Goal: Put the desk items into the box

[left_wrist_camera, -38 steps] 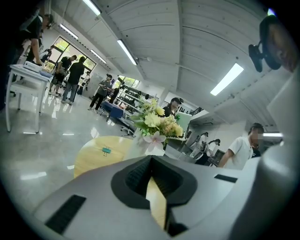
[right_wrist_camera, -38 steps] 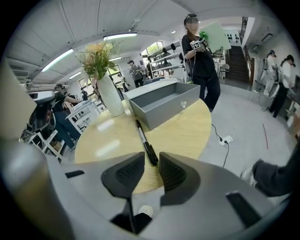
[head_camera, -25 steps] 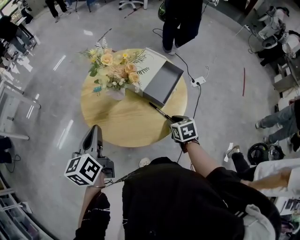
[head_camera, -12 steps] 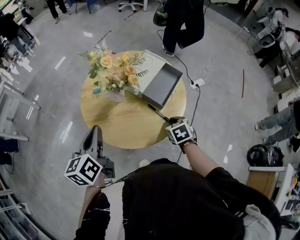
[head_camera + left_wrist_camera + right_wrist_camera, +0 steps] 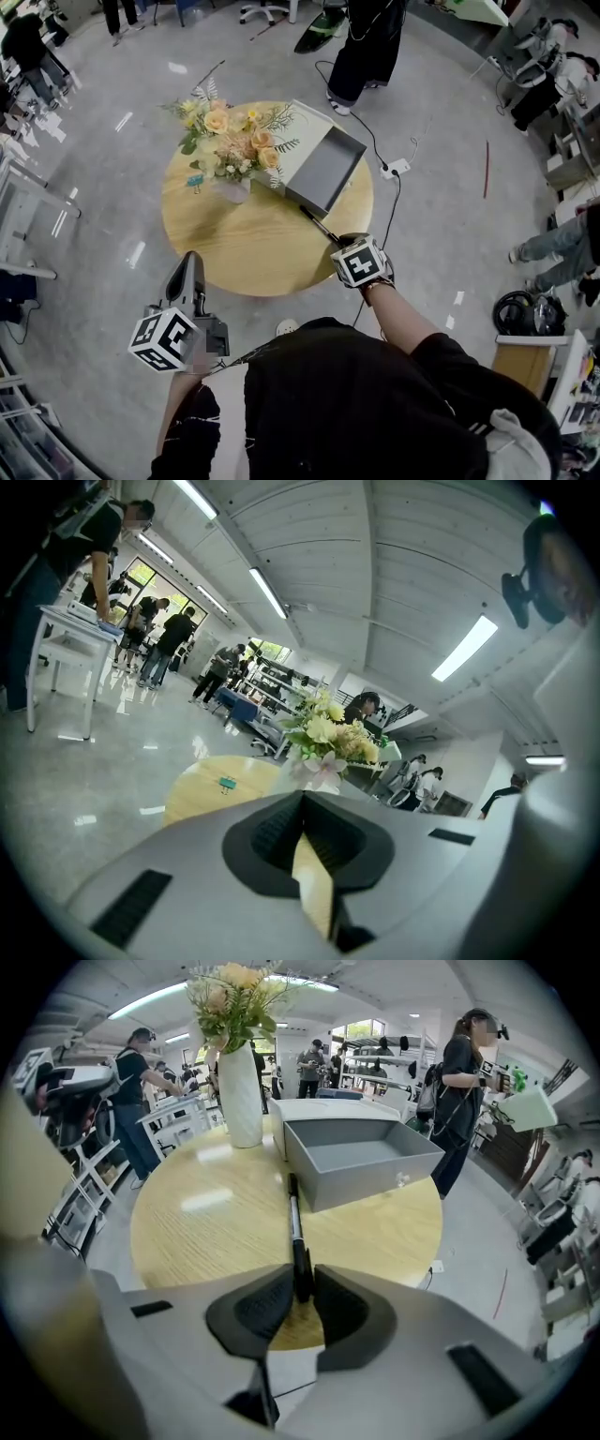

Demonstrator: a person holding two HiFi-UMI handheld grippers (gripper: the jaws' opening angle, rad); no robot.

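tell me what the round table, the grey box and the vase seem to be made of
Table: wood or wood veneer, semi-gloss; grain lines and soft reflections show.
Box: probably painted metal or plastic, matte grey; flat thin walls, no grain.
Vase: likely glazed ceramic, white and smooth, possibly plastic.

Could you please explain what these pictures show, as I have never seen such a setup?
There is no robot: a person holds a gripper in each hand. One picture comes from a camera on their head, looking down; the other two from cameras on each gripper. On the round table stand a vase of flowers and an open grey box; a teal clip and a black pen lie there too. The left gripper hangs off the table, fingers together, empty. On the right gripper, the fingers have just been closing round the pen's near end; the pen lies on the table, and whether they pinch it yet I cannot tell.
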